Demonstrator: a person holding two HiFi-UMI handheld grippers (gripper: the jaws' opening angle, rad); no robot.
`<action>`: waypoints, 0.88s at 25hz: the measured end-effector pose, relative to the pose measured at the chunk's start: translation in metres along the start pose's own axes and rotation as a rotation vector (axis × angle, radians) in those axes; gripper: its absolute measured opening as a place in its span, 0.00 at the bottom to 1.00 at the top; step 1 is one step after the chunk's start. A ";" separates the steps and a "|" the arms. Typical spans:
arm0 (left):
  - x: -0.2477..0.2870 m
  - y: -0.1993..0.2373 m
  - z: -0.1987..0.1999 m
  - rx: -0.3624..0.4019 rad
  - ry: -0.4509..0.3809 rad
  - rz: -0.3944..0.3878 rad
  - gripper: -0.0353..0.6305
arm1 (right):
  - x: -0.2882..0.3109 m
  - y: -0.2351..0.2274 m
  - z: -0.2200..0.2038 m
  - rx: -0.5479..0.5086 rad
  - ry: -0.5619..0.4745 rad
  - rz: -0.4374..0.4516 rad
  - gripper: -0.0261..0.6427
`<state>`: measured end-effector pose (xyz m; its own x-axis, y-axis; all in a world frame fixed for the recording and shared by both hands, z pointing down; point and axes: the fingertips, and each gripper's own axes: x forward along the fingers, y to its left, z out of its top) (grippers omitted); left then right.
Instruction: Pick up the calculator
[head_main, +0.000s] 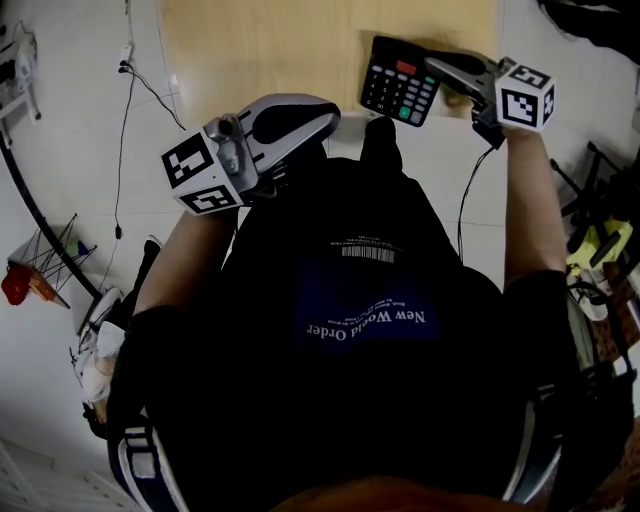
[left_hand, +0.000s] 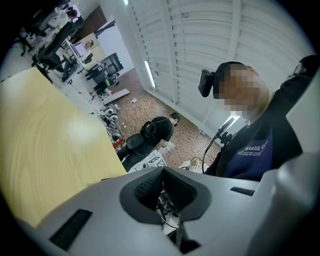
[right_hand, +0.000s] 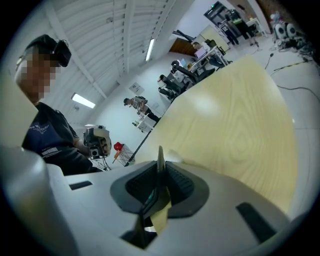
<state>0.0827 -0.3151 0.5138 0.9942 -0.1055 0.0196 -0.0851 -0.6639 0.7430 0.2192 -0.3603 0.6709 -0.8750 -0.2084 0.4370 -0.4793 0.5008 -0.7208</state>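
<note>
The black calculator (head_main: 398, 86), with grey keys and one red and one green key, is over the near right part of the pale wooden table (head_main: 270, 45). My right gripper (head_main: 433, 68) reaches in from the right and is shut on the calculator's right edge. In the right gripper view the calculator (right_hand: 160, 156) shows edge-on as a thin dark slab pinched between the ribbed pads (right_hand: 177, 181). Whether it still touches the table I cannot tell. My left gripper (head_main: 322, 118) is held off the table's near edge, shut and with nothing in it; its pads (left_hand: 147, 184) meet at the tips.
Thin cables (head_main: 122, 150) trail over the white floor left of the table. A red object sits on a wire rack (head_main: 16, 284) at the far left. In the left gripper view a seated person (left_hand: 156, 131) is far off in the room.
</note>
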 end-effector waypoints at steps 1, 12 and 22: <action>0.001 -0.001 0.001 0.003 -0.003 0.000 0.06 | -0.001 0.002 0.002 -0.002 -0.007 0.004 0.10; -0.031 -0.020 0.066 0.091 -0.066 -0.002 0.06 | -0.027 0.064 0.110 0.045 -0.304 0.072 0.10; -0.023 -0.073 0.145 0.263 -0.195 0.050 0.06 | -0.140 0.163 0.207 -0.043 -0.596 0.072 0.10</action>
<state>0.0568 -0.3714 0.3626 0.9594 -0.2653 -0.0954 -0.1724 -0.8199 0.5459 0.2496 -0.4235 0.3811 -0.7989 -0.6015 0.0020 -0.4251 0.5623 -0.7093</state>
